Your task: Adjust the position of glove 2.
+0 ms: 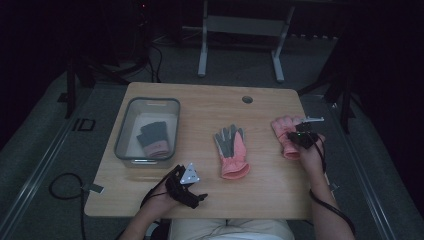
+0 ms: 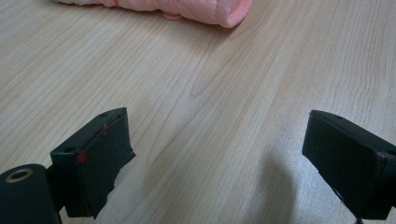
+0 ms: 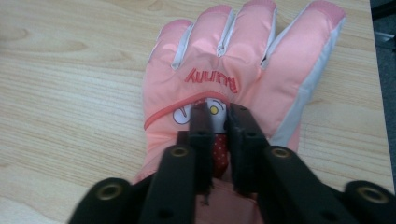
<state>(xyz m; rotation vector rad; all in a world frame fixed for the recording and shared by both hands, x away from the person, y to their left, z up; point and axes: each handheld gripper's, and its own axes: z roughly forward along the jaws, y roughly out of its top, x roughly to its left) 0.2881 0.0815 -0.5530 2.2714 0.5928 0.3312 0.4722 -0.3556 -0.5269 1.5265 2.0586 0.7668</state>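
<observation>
I am pinching the pink glove (image 3: 224, 88) at the right end of the worktop (image 1: 210, 102) with my right gripper (image 3: 219, 109): its jaws are drawn in narrow, squeezing a fold of the fabric on the back of the glove, right at the little cartoon patch below the red lettering. The glove is lying flat on the wood, back side up, its fingers pointing away from me and reaching close to the worktop's right edge. I am holding my left gripper (image 2: 215, 154) low over bare wood near the front edge, its jaws standing wide with nothing between them. A second pink glove (image 1: 231, 150) is lying palm up in the middle of the worktop, grey palm showing, well apart from the one I am gripping. A grey bin (image 1: 125, 132) is sitting at the left end, and a dark glove (image 1: 154, 137) with a pink cuff is lying inside it.
</observation>
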